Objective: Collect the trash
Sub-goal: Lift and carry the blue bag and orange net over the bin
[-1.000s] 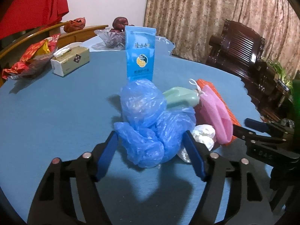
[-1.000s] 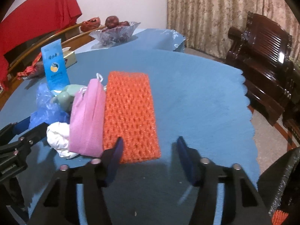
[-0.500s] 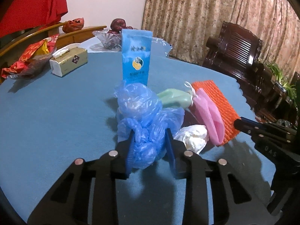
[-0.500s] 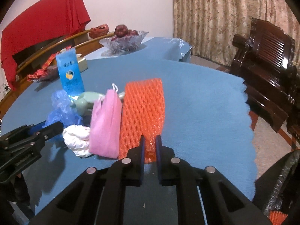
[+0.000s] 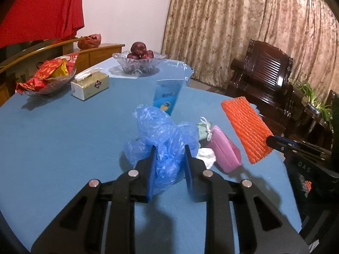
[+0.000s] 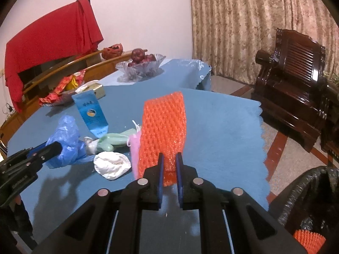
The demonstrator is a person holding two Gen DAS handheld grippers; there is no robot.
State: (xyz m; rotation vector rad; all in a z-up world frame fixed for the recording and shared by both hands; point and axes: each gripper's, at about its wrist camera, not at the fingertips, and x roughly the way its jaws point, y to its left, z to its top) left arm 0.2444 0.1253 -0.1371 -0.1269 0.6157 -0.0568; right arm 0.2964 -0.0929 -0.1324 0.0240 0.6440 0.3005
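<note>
The left tool has just been closing and is now clamped on the crumpled blue plastic bag, its blue pads pressing the bag from both sides just above the blue table. The right tool is pinched tight on the near end of the orange foam net — the net rises stiffly up and away from the jaws, its far end clear of the table.

Left lying on the table between the two tools are a pink pouch, a pale green pouch with a white drawstring, and a wad of white tissue. A light blue tube stands upright just behind them.

Farther back sit a tissue box, a glass dish of red snack packets and a glass bowl of red fruit. At the lower right of the right wrist view, a bin lined with a black bag stands on the floor beside the table — something orange lies inside it.
</note>
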